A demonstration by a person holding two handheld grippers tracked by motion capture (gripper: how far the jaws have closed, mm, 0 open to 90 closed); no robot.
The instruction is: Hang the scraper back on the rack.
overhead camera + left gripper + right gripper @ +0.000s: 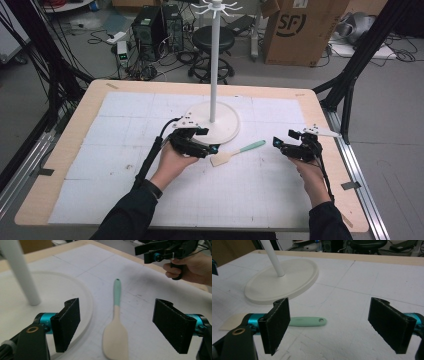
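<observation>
Risk centred on the flat spatula with a cream blade and mint-green handle (236,153), which lay on the white gridded mat (125,165) just in front of the round white base of the tall hanging stand (227,125). The blade pointed toward the person's left, close to the base rim; the handle angled away to the right.

The left gripper (209,148) hovered at the front edge of that base, jaws spread wide and empty, with the blade between and just ahead of them. The right gripper (278,142) sat well to the right of the base, jaws likewise wide and holding nothing.

Probable faults:
- The spatula lay flat and thin. A jaw closing from above would likely skate over the blade or push it along the mat.
- A left jaw lowered here could strike the base rim, since that rim ran directly beside it.
- A grip on the blade alone would leave the handle free to swing.

The left gripper view (116,322) showed the hanging hole at the handle tip. The high view showed the stand's hooked crown (215,7). The right gripper view (329,322) showed the handle (308,321) lying clear of the base.
</observation>
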